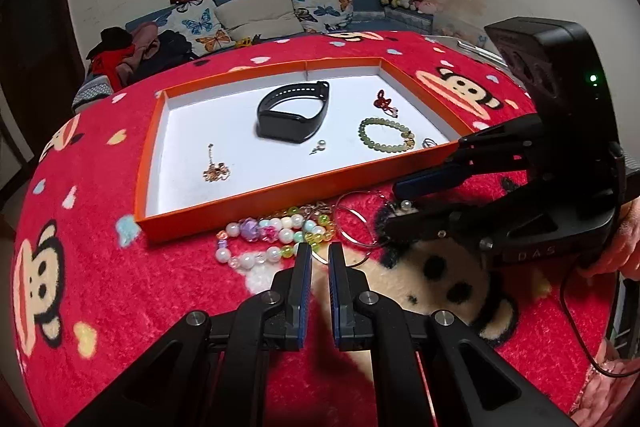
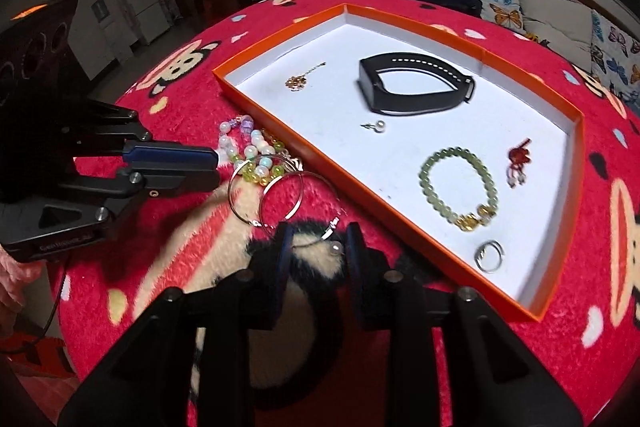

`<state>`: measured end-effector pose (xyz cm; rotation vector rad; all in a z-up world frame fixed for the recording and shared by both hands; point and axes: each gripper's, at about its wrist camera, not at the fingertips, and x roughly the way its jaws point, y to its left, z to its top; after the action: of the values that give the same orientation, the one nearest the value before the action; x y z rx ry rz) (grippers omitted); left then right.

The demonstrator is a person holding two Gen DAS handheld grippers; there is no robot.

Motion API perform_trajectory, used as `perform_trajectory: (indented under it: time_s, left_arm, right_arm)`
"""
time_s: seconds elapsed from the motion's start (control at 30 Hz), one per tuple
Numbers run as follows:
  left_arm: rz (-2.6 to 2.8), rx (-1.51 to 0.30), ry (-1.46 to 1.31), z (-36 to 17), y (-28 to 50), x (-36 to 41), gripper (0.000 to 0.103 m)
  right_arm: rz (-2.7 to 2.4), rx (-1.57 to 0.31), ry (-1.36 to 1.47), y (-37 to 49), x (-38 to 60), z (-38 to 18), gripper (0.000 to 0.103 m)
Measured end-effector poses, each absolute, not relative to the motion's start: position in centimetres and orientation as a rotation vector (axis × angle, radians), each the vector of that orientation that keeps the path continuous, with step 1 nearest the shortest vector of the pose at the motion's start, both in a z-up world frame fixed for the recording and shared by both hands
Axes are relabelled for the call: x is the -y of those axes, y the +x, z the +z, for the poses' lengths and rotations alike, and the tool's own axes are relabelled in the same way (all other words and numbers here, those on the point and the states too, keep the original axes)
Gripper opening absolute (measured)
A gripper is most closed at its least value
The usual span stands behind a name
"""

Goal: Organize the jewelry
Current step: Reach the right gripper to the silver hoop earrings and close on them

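Note:
An orange tray with a white floor holds a black watch band, a green bead bracelet, a red charm, a pearl stud, a gold pendant and silver rings. Outside the tray lie a pastel bead bracelet, silver hoop earrings and a pearl earring. My left gripper is open a little, just before the beads. My right gripper is open around the pearl earring.
The round table wears a red plush monkey-print cover. A sofa with butterfly cushions and piled clothes stands behind the table. A cable hangs from the right gripper.

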<state>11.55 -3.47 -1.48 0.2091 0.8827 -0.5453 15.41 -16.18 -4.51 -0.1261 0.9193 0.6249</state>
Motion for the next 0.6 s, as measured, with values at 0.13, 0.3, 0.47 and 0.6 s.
perform_trajectory:
  time_s: [0.13,0.3,0.47,0.6]
  left_arm:
    - [-0.533,-0.884,0.196,-1.5,11.6,2.8,0.009]
    - [-0.53,-0.88,0.188,-1.7,11.5,2.5,0.009]
    - [-0.528,-0.879,0.189,-1.7,11.5,2.6,0.009]
    - [-0.531,-0.874,0.188,-1.7,11.3,2.5,0.01]
  right_arm:
    - [0.634,-0.922,-0.149,15.7,15.3,-4.6,0.041]
    - [0.648,-0.928,-0.147,16.2,14.9,-4.4,0.047]
    - [0.637,-0.941,-0.148,16.4,14.3,-4.6,0.048]
    - [0.6,-0.95,-0.132,16.3,14.4,-4.6,0.049]
